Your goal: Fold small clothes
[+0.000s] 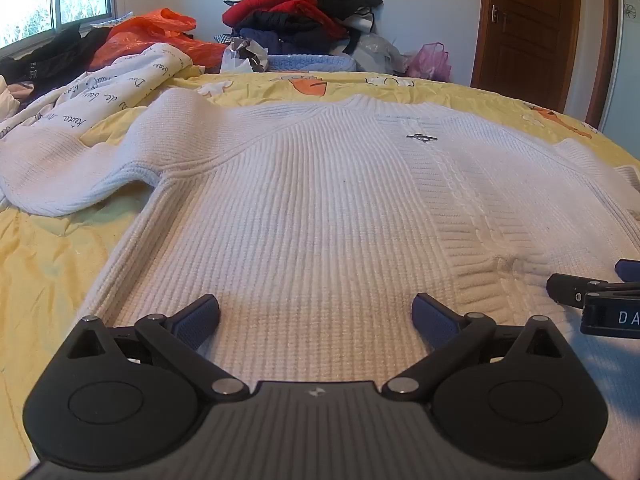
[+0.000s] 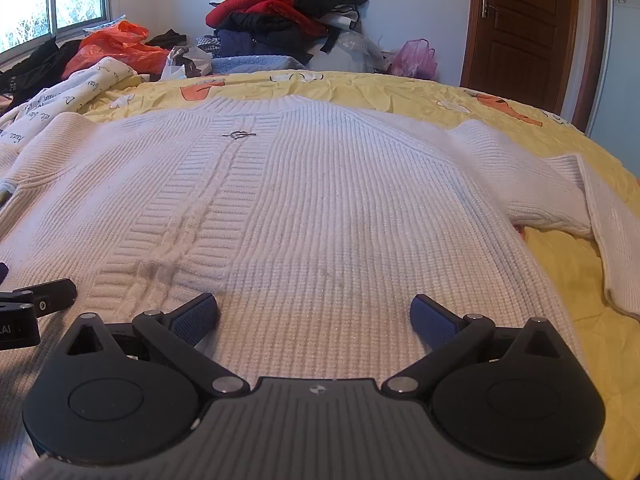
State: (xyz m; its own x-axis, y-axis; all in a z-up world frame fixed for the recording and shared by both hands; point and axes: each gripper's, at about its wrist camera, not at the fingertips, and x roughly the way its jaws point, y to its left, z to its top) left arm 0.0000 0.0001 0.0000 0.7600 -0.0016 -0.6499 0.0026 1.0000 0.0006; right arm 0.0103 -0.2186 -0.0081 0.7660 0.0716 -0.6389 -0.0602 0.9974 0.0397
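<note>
A white ribbed knit sweater (image 1: 320, 200) lies flat, front up, on a yellow bedspread (image 1: 44, 272), neck at the far side. Its left sleeve (image 1: 68, 172) spreads out left; its right sleeve (image 2: 568, 200) bends down at the right. A small metal clasp (image 1: 422, 137) sits near the collar. My left gripper (image 1: 316, 316) is open and empty, low over the left half of the hem. My right gripper (image 2: 314, 316) is open and empty over the right half of the hem. Each gripper shows at the edge of the other's view: the right one (image 1: 588, 292), the left one (image 2: 36, 300).
A pile of red, black and navy clothes (image 1: 296, 12) stands at the far side of the bed. An orange plastic bag (image 1: 156, 36) and a white printed cloth (image 1: 120, 80) lie far left. A pink bag (image 1: 430, 60) and a wooden door (image 1: 528, 28) are far right.
</note>
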